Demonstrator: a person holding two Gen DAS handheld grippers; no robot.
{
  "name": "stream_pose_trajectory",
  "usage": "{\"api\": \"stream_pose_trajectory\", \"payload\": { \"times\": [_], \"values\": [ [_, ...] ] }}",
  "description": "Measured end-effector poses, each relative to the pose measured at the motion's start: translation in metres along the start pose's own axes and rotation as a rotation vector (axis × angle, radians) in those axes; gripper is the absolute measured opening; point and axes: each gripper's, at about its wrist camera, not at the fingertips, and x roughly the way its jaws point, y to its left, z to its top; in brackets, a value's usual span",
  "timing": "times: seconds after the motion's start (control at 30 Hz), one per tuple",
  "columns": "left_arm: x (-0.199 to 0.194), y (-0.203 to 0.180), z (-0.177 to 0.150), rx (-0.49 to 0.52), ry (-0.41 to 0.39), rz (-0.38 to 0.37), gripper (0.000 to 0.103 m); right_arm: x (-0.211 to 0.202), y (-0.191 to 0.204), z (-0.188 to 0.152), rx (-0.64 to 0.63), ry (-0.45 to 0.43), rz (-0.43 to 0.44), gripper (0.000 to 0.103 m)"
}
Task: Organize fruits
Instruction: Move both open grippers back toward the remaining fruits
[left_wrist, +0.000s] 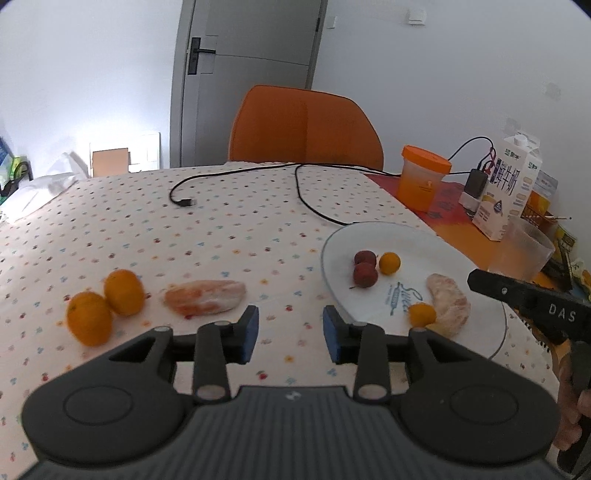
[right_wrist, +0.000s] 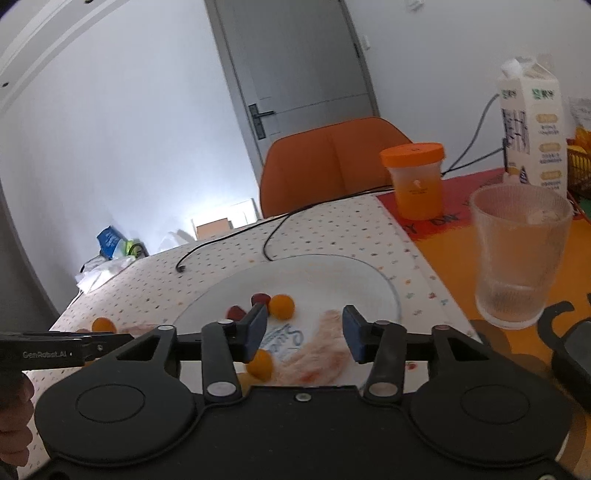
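The left hand-held gripper (left_wrist: 290, 334) hovers low over the desk (left_wrist: 221, 229) with its blue pads parted to a moderate gap and nothing between them; bare dotted cloth shows through. Just ahead of its left pad lies a peeled citrus segment (left_wrist: 205, 297), pale pink and orange. It looks soft and wet (likely to tear or squirt if pinched hard), so a light grip across its short middle seems the safest. Further left, two small oranges (left_wrist: 107, 306) touch each other; these look firm and round and may roll, so the pads should close across the widest part.

The right hand-held gripper (right_wrist: 304, 334) is likewise partly open and empty, poised over the near rim of the white plate (right_wrist: 369, 280). Directly between and below its pads, on the plate, lies a second peeled segment (right_wrist: 321, 354), with a small orange fruit (right_wrist: 260, 363) just beside the left pad. Beyond them sit another small orange fruit (right_wrist: 281, 305) and two dark red fruits (left_wrist: 365, 267), close together near the plate's middle.

Outward to the right stand a ribbed clear cup (right_wrist: 517, 254), an orange-lidded jar (right_wrist: 415, 177) and a milk carton (right_wrist: 532, 122). A black cable (left_wrist: 303, 192) loops across the far cloth before an orange chair (left_wrist: 304, 125).
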Motion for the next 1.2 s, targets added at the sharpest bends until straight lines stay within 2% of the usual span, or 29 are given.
{"api": "stream_pose_trajectory", "payload": {
  "times": [0.17, 0.27, 0.37, 0.6, 0.73, 0.93, 1.2],
  "values": [
    [-0.011, 0.011, -0.003, -0.016, -0.013, 0.015, 0.047, 0.0, 0.019, -0.003, -0.024, 0.022, 0.037, 0.054],
    [-0.018, 0.018, -0.005, -0.028, -0.023, 0.022, 0.048, -0.001, 0.03, -0.004, -0.03, 0.03, 0.065, 0.056],
    [-0.023, 0.026, -0.007, -0.04, -0.026, 0.031, 0.05, -0.003, 0.041, -0.004, -0.037, 0.031, 0.099, 0.061],
    [-0.037, 0.043, -0.014, -0.06, -0.036, 0.056, 0.052, -0.004, 0.061, -0.007, -0.051, 0.038, 0.136, 0.064],
    [-0.045, 0.054, -0.017, -0.078, -0.04, 0.077, 0.054, -0.003, 0.072, -0.009, -0.066, 0.041, 0.155, 0.07],
    [-0.054, 0.067, -0.025, -0.094, -0.041, 0.099, 0.056, -0.001, 0.085, -0.012, -0.077, 0.05, 0.18, 0.073],
    [-0.052, 0.08, -0.033, -0.111, -0.028, 0.103, 0.056, 0.004, 0.102, -0.017, -0.097, 0.072, 0.217, 0.075]
  ]
}}
